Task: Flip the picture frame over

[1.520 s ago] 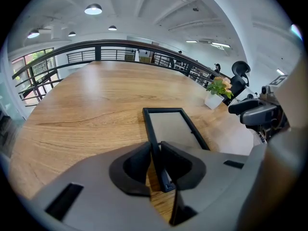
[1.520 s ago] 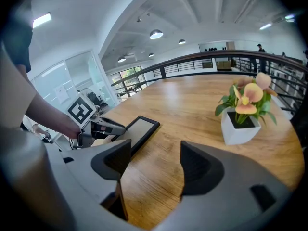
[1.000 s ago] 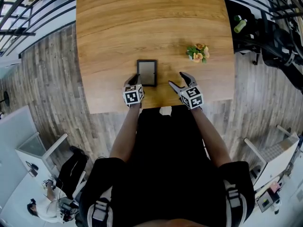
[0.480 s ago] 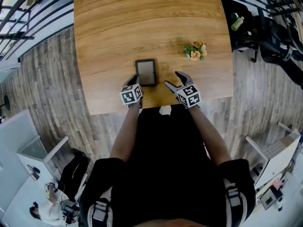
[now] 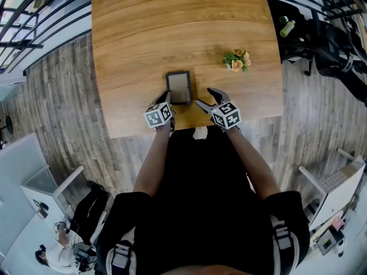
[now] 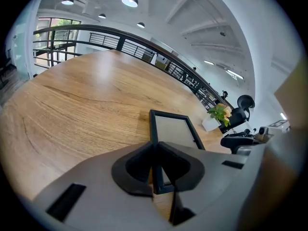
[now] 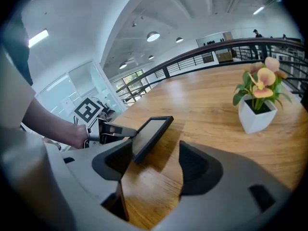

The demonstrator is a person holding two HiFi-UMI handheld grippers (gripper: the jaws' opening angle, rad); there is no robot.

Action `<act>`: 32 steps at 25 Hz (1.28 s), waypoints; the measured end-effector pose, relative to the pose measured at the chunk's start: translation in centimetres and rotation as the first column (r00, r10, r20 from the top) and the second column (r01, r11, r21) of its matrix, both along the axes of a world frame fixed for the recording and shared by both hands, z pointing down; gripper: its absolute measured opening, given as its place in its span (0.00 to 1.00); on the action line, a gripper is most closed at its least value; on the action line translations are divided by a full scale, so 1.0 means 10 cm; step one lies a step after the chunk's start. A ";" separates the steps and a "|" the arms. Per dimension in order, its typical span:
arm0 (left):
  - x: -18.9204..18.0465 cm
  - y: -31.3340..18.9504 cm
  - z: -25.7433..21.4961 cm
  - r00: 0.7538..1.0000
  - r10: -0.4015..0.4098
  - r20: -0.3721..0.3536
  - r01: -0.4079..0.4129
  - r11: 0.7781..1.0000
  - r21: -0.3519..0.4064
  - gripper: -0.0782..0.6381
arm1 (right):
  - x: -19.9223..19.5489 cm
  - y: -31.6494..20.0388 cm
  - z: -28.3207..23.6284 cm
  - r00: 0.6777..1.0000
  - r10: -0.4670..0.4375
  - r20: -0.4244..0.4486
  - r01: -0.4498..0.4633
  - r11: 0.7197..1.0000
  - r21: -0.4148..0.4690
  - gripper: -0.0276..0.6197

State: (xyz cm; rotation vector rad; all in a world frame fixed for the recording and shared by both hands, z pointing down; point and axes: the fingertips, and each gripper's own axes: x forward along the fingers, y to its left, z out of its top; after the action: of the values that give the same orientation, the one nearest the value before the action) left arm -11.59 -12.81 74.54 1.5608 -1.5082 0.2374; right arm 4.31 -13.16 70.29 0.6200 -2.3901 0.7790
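Observation:
A black picture frame (image 5: 179,87) with a grey face lies near the front edge of the wooden table (image 5: 172,27). My left gripper (image 5: 166,99) is shut on the frame's near left edge. In the left gripper view the frame (image 6: 174,129) runs away from the shut jaws of that gripper (image 6: 156,153). In the right gripper view the frame (image 7: 153,130) stands tilted, one side off the table with a shadow under it, and the left gripper (image 7: 118,131) pinches it. My right gripper (image 5: 206,97) is open just right of the frame, nothing between its fingers (image 7: 195,170).
A small white pot of flowers (image 5: 238,61) stands on the table to the right, also seen as the flower pot (image 7: 257,105). The table's near edge (image 5: 189,132) is right behind the grippers. Office chairs (image 5: 335,50) stand beyond the table's right side.
My right gripper has slid left, closer to the frame's right side. The left gripper has rolled a little while keeping its hold on the frame.

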 end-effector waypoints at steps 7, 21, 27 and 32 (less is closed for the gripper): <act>0.04 0.02 -0.10 0.996 -0.040 -0.078 0.043 0.998 0.037 0.19 | -0.22 0.23 -0.01 0.998 -0.040 0.050 0.042 0.998 -0.041 0.52; 0.09 0.12 -0.36 0.992 -0.001 -0.128 0.019 0.991 0.135 0.19 | -0.41 0.39 -0.16 0.985 0.057 0.166 -0.041 0.994 -0.097 0.35; 0.02 0.19 -0.42 0.990 0.022 -0.138 0.003 0.984 0.180 0.19 | -0.48 0.48 -0.15 0.981 0.080 0.178 -0.061 0.992 -0.109 0.35; 0.03 0.19 -0.46 0.989 0.048 -0.139 -0.020 0.980 0.198 0.19 | -0.56 0.52 -0.16 0.975 0.109 0.195 -0.086 0.989 -0.124 0.36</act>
State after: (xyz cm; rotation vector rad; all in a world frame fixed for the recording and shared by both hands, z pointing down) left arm -11.27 -10.87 69.90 1.7221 -1.4278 -0.0057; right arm -1.24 -8.00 68.69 0.6421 -2.4883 1.0595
